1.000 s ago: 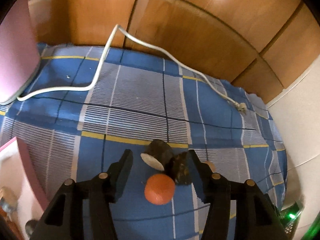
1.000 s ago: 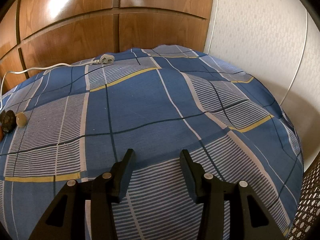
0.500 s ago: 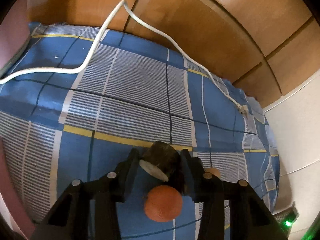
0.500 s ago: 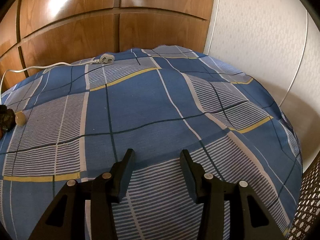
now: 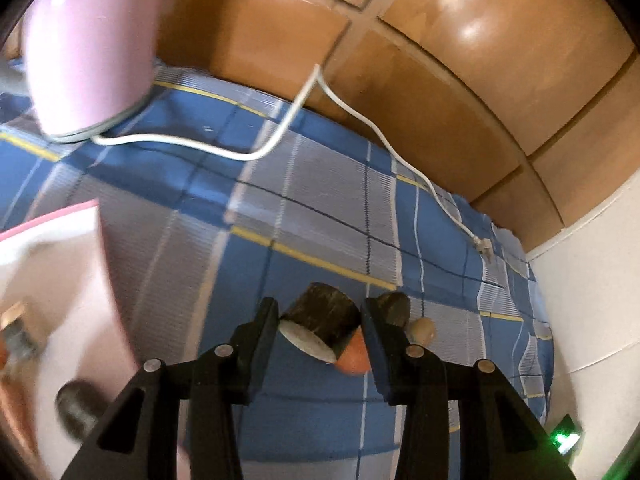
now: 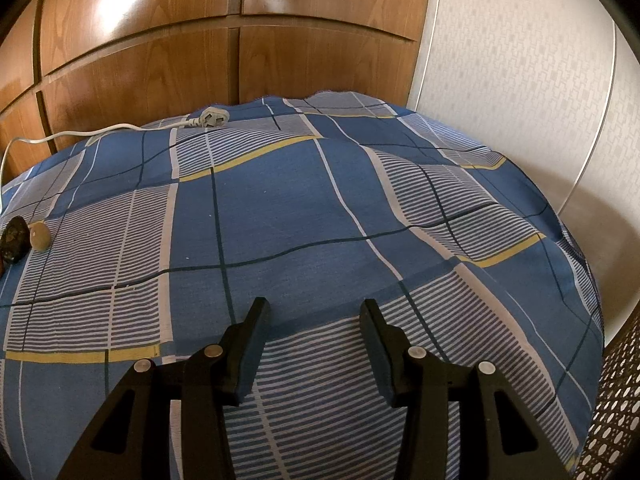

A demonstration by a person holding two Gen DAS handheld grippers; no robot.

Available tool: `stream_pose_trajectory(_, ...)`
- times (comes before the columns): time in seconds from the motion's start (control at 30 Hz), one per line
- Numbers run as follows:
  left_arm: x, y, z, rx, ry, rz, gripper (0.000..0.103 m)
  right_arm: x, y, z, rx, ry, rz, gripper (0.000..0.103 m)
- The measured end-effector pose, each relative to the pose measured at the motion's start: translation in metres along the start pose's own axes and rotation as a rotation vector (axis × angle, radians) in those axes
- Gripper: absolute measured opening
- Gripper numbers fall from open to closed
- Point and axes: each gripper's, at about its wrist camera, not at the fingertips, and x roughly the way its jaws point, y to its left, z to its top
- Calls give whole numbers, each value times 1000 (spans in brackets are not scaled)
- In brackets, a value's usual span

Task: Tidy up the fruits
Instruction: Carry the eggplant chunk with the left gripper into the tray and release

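My left gripper is shut on a dark cut fruit half with a pale flat face, held above the blue plaid cloth. Below it lie an orange fruit, another dark fruit and a small tan fruit. A pink bin is at the left, with blurred items inside. My right gripper is open and empty over the cloth; the dark fruit and the tan fruit show at its far left.
A white power cable with a plug runs across the cloth along the wooden wardrobe. A pink round object stands at the back left. A white wall is right, a wicker basket at the lower right.
My left gripper closed on the dark cut fruit half, lifted it off the cloth and swung left, bringing the pink bin into view. The right gripper has not moved.
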Motion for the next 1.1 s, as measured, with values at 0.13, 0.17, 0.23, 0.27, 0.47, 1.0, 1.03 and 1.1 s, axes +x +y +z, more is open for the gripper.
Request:
stream_pose_trajectory(0.13, -22, 8, -13, -14, -39, 39, 43, 0, 0, 0, 0, 0, 0, 47)
stream_pose_trajectory(0.17, -31, 11, -16, -20, -59, 52, 43, 0, 0, 0, 0, 0, 0, 47)
stream_pose_trajectory(0.23, -48, 20, -22, -43, -96, 69, 43, 0, 0, 0, 1, 0, 1, 47)
stream_pose_trajectory(0.27, -57, 25, -25, -57, -116, 77, 43, 0, 0, 0, 1, 0, 1, 47)
stream_pose_trajectory(0.47, -108, 67, -37, -144, -224, 129, 43, 0, 0, 0, 1, 0, 1, 47)
stream_pose_trajectory(1.0, -121, 144, -45, -351, -221, 113, 43, 0, 0, 0, -1, -1, -1, 47)
stream_pose_trajectory(1.03, -118, 142, -45, -346, -215, 105, 43, 0, 0, 0, -1, -1, -1, 47)
stream_pose_trajectory(1.1, -113, 135, -41, -316, -196, 90, 43, 0, 0, 0, -1, -1, -1, 47)
